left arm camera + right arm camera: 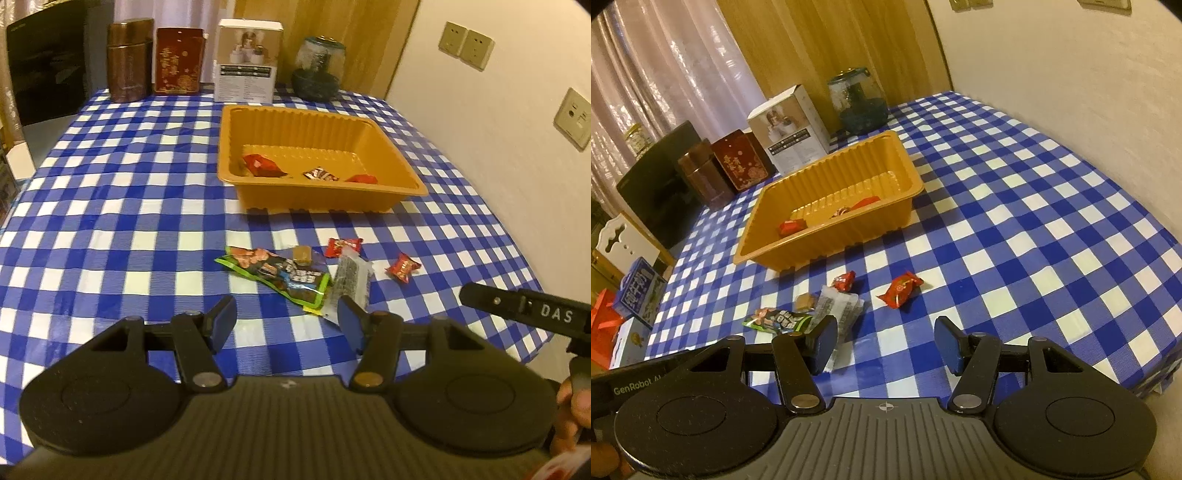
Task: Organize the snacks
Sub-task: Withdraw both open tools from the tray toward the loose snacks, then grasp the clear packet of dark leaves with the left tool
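Note:
An orange plastic tray (406, 184) (768, 243) stands mid-table and holds three small wrapped snacks, one of them red (263, 165). On the cloth in front of it lie a green-edged snack packet (275, 275) (777, 319), a clear packet of dark snack (351, 282) (838, 308), a brown candy (302, 254) (806, 302) and two red candies (403, 267) (900, 290), (341, 246) (844, 281). My left gripper (286, 321) is open and empty just before the packets. My right gripper (886, 341) is open and empty before the red candy.
At the table's back stand a brown tin (130, 59), a red box (179, 59), a white carton (248, 61) and a glass jar (319, 66). A wall (498, 147) runs along the right. The table edge (1156, 373) is near on the right.

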The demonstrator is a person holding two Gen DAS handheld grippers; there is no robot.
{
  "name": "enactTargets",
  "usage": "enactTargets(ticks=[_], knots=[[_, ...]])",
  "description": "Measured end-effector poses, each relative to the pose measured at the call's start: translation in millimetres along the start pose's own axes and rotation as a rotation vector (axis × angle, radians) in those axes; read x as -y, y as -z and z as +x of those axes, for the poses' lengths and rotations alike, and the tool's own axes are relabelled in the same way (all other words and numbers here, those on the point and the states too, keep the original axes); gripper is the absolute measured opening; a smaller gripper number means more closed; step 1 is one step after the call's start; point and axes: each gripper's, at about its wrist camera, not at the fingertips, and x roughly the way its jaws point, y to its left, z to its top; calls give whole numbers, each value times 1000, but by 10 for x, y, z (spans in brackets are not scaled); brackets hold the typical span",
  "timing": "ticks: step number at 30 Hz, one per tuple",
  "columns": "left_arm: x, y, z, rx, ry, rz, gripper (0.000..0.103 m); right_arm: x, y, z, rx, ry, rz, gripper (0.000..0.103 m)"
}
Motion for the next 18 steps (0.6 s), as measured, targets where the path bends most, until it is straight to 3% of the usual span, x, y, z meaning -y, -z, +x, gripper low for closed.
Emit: enactTargets(ticks=[12, 18], knots=[[297, -26, 431, -43, 54, 80, 55, 180, -54, 248, -15, 29, 31, 58], [465, -24, 677, -51, 65, 158, 45, 291, -83, 388, -22, 42, 51, 58]])
